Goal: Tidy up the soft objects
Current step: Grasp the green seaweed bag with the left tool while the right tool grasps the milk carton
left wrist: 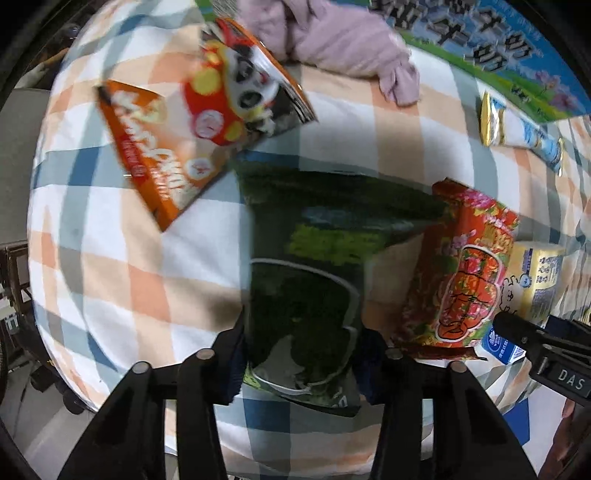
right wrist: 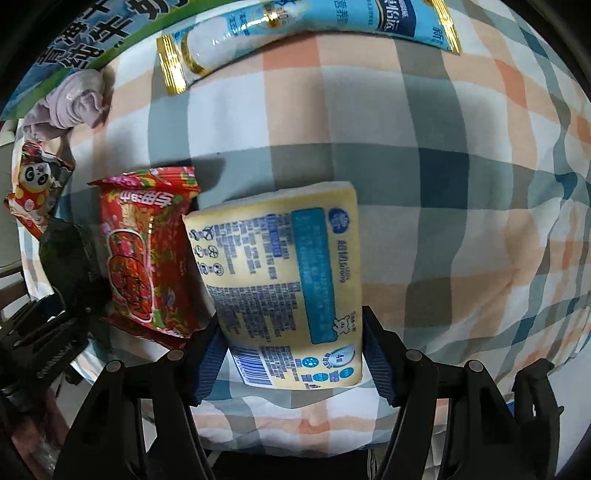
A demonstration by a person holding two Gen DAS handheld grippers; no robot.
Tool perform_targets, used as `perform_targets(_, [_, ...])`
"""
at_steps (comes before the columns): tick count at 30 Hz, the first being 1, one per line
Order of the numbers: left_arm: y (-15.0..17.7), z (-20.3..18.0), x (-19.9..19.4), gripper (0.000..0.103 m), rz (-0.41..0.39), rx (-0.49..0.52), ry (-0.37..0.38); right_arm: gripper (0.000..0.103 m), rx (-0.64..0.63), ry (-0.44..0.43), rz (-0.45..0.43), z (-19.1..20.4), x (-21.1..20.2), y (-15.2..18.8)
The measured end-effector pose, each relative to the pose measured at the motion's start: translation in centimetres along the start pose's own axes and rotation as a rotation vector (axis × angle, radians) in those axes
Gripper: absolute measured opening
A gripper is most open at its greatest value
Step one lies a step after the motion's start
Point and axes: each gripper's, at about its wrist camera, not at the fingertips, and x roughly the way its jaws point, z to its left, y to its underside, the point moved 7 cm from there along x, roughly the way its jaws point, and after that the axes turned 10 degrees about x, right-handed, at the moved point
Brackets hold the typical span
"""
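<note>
Left wrist view shows the left gripper (left wrist: pixel 301 369) closed on a green bag (left wrist: pixel 306 280). The bag sticks out from the fingers toward 12 o'clock, and its long side runs the same way. It looks blurry, so I think it is up off the checked cloth (left wrist: pixel 110 280).

Right wrist view shows the right gripper (right wrist: pixel 295 354) with a yellow pack (right wrist: pixel 280 280) between its fingers. The fingers touch both sides of the pack, so it looks like it is squeezing it. The pack's long side points to 12 o'clock too. The red bag (right wrist: pixel 147 251) sits just beside the yellow pack, at 9 o'clock from it, and it lies between the two grippers. The left gripper is nearer to the red bag. The right gripper is nearer to the blue tube pack (right wrist: pixel 303 22), far up at 12 o'clock.

Now I count. One green bag, one yellow pack, one red bag, one blue tube pack, one panda bag (left wrist: pixel 229 99), one orange bag (left wrist: pixel 155 147) partly under the panda bag, one pink cloth (left wrist: pixel 332 33), and one big milk box (left wrist: pixel 498 44) at the far edge
</note>
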Motion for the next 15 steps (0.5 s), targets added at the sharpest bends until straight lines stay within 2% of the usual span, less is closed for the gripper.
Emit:
perform_targets(8, [3.0, -0.2, -4.9, 0.040, -0.114, -0.006, -0.001, 0.066, -0.017, -0.024, -0.054, 1.9, -1.0, 1.7])
perform_targets(15, [4.7, -1.6, -11.1, 0.040, -0.241, 0.027, 0.035, 0.066, -0.035, -0.090, -0.147, 3.3, -4.7, 4.3])
